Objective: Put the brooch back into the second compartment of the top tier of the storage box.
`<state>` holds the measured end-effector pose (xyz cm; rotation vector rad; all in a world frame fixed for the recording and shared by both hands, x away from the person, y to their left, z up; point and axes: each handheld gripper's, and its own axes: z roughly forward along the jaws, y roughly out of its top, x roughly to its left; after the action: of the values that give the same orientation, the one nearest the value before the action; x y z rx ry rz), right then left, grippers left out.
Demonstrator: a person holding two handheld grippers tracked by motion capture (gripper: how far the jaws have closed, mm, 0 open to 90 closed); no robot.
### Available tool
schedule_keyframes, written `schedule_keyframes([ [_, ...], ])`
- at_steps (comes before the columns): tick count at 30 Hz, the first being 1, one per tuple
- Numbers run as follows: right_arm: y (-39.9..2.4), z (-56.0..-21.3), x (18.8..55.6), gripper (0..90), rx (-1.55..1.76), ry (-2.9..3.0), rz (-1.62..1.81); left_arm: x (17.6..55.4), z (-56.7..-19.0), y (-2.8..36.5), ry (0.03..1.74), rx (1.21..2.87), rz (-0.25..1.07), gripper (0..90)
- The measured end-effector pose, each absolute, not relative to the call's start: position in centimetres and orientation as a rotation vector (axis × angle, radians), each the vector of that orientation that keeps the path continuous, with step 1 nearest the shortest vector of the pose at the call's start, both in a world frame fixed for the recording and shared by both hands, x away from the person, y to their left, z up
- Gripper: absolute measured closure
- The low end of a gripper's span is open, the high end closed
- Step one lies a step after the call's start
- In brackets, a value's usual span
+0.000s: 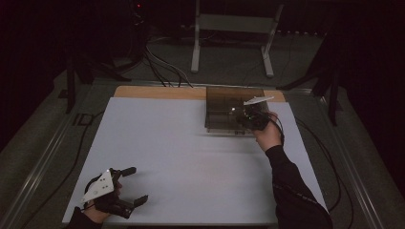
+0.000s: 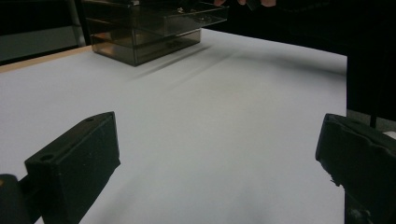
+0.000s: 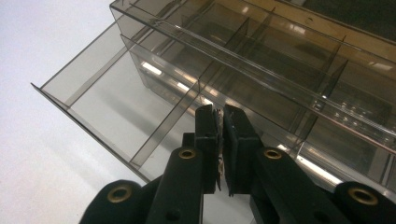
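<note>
So the worktop is covered with a plain white sheet, with a strip of bare wood showing along the far edge. Up around 1 o'clock on it sits a smoky see-through drawer box, the kind with little dividers inside. One of its drawers is pulled out toward the person's side, and in the right gripper view you can look straight down into the compartments, which look bare as far as I can see.

The right gripper is right at the front of that box at about 1 o'clock, with the hand behind it and a dark sleeve running back toward 5 o'clock. Its jaws are pinched almost together, just a sliver of a gap, and there seems to be something thin and wiry caught in there, but it's too small and dark for me to say what it is. They sit over the pulled-out drawer, near a divider.

The left gripper is way off at 7 o'clock, near the front edge of the sheet, well apart from the box. Its jaws are spread wide with nothing between them, just white sheet, pointing across the worktop toward the box

Cables trail off the right side of the worktop
</note>
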<state>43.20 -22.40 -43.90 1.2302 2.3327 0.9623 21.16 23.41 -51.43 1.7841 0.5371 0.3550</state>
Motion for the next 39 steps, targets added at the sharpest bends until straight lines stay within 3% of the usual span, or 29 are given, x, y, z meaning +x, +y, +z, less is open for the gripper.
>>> schedule_keyframes([
  [21,-23.0,-44.2,43.4,84.1,1.286,2.337,0.922,21.2,-51.4,23.4,0.538,1.785,0.349,0.6],
  [31,-23.4,-43.5,43.2,69.6,1.299,2.306,0.967,21.2,-51.5,23.4,0.535,1.788,0.35,0.6],
  [39,-23.0,-42.4,42.7,49.7,1.268,2.292,1.033,21.2,-51.4,23.4,0.538,1.783,0.348,0.6],
])
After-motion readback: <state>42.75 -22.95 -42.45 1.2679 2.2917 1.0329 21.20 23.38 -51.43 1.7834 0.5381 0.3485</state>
